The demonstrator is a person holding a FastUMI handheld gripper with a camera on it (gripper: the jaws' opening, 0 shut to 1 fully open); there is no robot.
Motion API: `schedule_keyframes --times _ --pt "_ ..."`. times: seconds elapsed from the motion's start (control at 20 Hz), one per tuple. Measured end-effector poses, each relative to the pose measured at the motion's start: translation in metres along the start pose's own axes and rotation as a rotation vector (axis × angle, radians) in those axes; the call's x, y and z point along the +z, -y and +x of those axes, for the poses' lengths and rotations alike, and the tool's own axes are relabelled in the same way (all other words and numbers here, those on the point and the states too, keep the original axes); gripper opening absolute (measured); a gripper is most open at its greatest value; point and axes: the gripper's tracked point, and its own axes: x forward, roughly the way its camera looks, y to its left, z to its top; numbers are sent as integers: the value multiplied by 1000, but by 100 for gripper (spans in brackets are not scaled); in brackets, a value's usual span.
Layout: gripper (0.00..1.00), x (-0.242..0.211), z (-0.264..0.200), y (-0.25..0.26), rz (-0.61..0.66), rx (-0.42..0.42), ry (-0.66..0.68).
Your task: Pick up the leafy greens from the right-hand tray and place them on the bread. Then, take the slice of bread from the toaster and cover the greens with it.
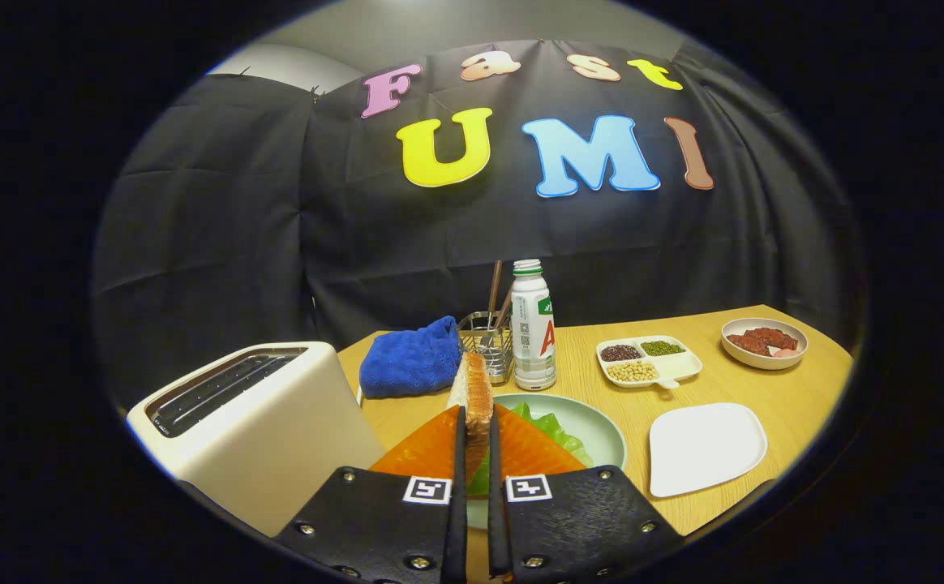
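Bread slice (478, 393) upright, pinched between the hand-held gripper (477, 422) fingers, above leafy greens (549, 428) on the plate (602, 430).

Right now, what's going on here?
The tool is shut on a bread slice, held on edge above the green plate, where the greens already lie. The toaster stands beside it with nothing sticking out of its slots. The white tray is bare. Covering the greens comes next.
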Motion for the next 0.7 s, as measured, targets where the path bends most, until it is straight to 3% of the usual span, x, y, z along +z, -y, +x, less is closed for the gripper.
schedule_keyframes --times 0.15,0.35,0.7 --pt "17 -8 2 15 -9 -31 -30" --pt "38 -15 3 41 -75 -111 -49" --pt "40 15 -21 53 -78 -101 58"
